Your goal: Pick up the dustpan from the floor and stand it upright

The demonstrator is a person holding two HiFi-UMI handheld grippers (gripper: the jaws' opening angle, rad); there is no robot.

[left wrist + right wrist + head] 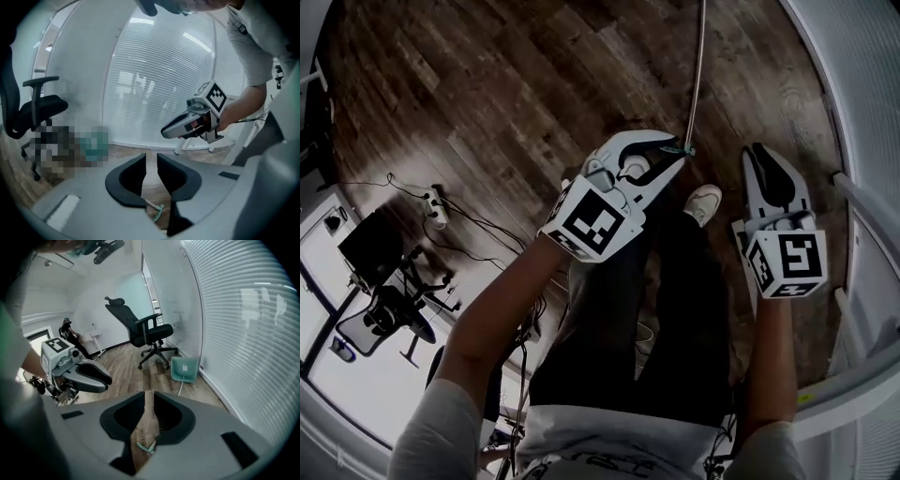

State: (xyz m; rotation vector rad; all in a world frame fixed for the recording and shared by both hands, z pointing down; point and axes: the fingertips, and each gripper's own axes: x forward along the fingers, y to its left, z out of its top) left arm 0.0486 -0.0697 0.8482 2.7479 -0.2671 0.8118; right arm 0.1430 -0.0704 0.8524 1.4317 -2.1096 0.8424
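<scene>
A dark wood floor runs to a wall of white blinds, where a black chair stands. The teal dustpan sits on the floor at the foot of the blinds, just beside the chair and well ahead of both grippers. Its long metal handle reaches back toward the standing person. The left hand-held gripper has its jaws slightly apart, holding nothing, with the handle's teal tip showing on the floor through the gap. The right hand-held gripper is alongside, its jaws a crack apart and likewise empty
</scene>
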